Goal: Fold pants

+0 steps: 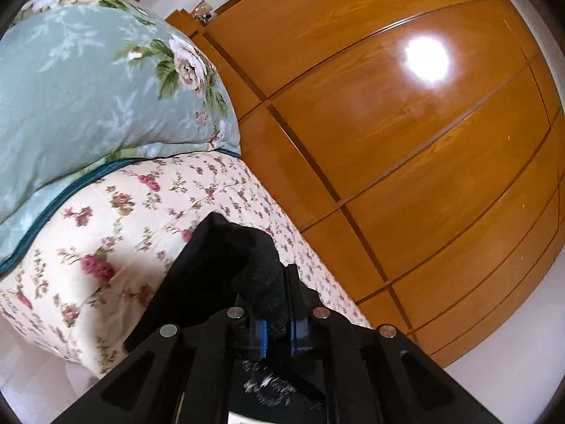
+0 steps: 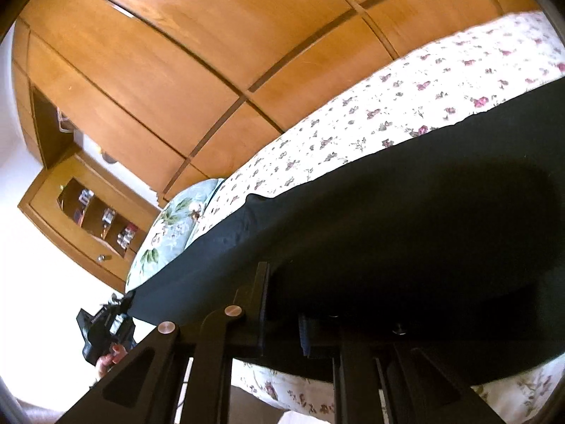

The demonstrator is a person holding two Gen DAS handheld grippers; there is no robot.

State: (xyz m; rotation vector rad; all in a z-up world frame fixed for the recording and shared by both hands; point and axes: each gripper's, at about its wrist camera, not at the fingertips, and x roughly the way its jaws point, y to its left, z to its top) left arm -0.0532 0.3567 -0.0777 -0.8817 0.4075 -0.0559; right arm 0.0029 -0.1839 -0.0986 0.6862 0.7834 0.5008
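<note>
The black pants (image 2: 406, 219) lie stretched along the near edge of the bed over the floral bedspread (image 2: 353, 123). My left gripper (image 1: 277, 304) is shut on a bunched end of the pants (image 1: 226, 258), held just above the bedspread (image 1: 106, 247). It also shows far left in the right wrist view (image 2: 106, 328), at the other end of the pants. My right gripper (image 2: 282, 304) has its left finger (image 2: 259, 300) against the pants' edge; the cloth covers the right finger, so its jaws are partly hidden.
A green floral pillow (image 1: 88, 81) sits on the bed at the left. A glossy wooden wardrobe (image 1: 406, 123) runs along the far side of the bed. A wooden shelf unit (image 2: 91, 219) with small items stands beyond the pillow (image 2: 166, 233).
</note>
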